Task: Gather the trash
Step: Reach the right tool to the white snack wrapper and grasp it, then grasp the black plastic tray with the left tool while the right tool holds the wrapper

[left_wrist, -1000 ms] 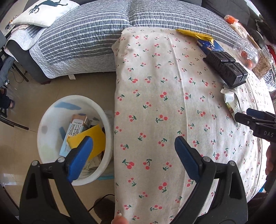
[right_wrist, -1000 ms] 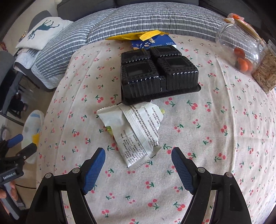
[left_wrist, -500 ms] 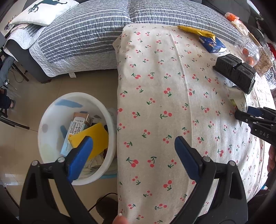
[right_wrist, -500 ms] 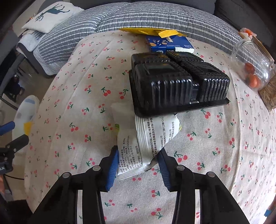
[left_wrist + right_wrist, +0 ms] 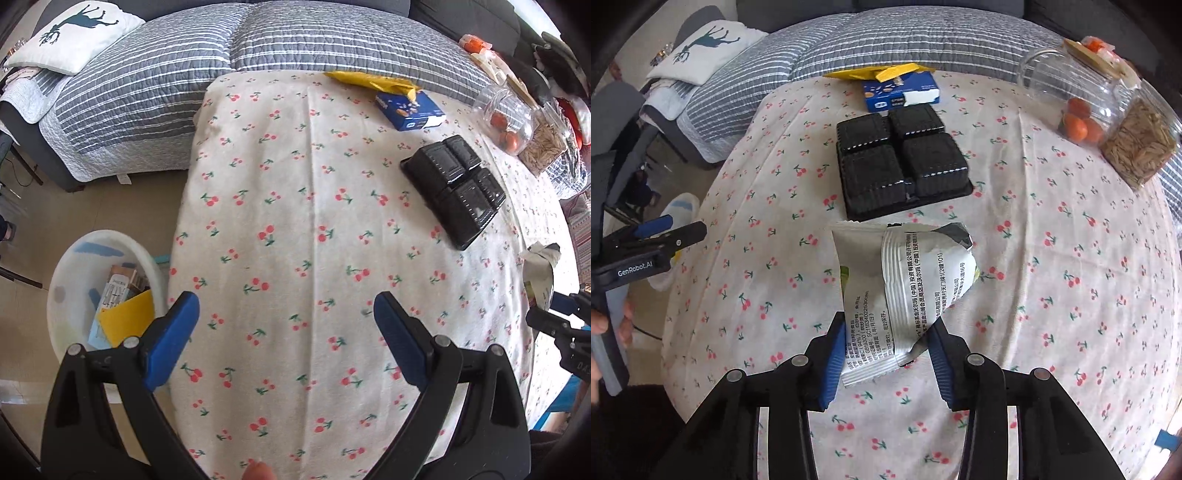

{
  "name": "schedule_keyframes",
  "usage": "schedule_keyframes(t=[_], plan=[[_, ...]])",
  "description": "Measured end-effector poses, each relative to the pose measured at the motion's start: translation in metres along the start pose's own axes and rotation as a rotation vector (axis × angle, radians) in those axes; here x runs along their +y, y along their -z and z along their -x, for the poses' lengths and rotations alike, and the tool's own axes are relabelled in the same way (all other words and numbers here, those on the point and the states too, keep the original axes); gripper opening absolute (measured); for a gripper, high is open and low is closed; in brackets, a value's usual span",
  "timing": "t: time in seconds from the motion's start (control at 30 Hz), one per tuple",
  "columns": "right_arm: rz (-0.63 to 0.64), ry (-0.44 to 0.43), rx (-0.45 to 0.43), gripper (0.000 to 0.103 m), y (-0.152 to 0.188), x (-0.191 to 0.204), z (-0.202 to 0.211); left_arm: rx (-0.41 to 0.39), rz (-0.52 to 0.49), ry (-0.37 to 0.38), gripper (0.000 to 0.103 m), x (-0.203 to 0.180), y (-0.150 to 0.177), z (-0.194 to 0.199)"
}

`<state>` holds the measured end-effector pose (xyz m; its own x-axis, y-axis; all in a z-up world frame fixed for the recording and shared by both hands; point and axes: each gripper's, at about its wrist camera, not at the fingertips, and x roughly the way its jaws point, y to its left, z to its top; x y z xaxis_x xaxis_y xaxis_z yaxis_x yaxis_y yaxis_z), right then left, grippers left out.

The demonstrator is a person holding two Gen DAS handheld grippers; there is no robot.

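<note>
A crumpled white snack wrapper (image 5: 905,273) with printed text hangs just above the cherry-print tablecloth (image 5: 1052,295), and my right gripper (image 5: 886,325) is shut on its lower end. In the left wrist view the same wrapper (image 5: 539,273) and the right gripper (image 5: 554,314) show at the far right edge. My left gripper (image 5: 286,302) stands open over the cloth near the table's left side, with nothing between its fingers. A white bin (image 5: 74,251) on the floor to its lower left holds a yellow wrapper and other trash.
A black four-cell plastic tray (image 5: 901,166) lies just beyond the wrapper. Behind it are a blue box (image 5: 901,94) and a yellow wrapper (image 5: 882,72). A clear jar with oranges (image 5: 1071,96) and a seed container (image 5: 1137,144) stand at the right. A striped quilted sofa (image 5: 184,74) borders the far side.
My right gripper has closed on the white wrapper and raised it off the cloth. My left gripper has shifted right from above the bin, further over the table.
</note>
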<state>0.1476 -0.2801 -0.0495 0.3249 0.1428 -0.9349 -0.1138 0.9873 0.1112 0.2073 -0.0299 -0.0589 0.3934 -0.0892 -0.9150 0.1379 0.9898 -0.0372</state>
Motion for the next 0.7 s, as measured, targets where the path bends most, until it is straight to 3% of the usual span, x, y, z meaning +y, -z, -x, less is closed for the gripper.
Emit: schedule_keyframes(t=[0.23,0.43,0.6,0.7], plan=[[-0.166,0.025,-0.063,0.043,0.005,-0.063,0.025,-0.013,0.068,0.072,0.093,-0.052,-0.029,-0.008],[-0.221,0.085,-0.068,0.043,0.008,-0.096,0.027,-0.004,0.087,0.134,0.073,-0.101,-0.065,-0.024],[-0.256,0.057,-0.079,0.043,0.009,-0.115,0.032,0.014,0.084,0.091,0.055,-0.132,-0.077,-0.045],[-0.274,0.035,-0.089,0.043,0.008,-0.125,0.036,-0.009,0.119,0.084,0.053,-0.136,-0.079,-0.051]])
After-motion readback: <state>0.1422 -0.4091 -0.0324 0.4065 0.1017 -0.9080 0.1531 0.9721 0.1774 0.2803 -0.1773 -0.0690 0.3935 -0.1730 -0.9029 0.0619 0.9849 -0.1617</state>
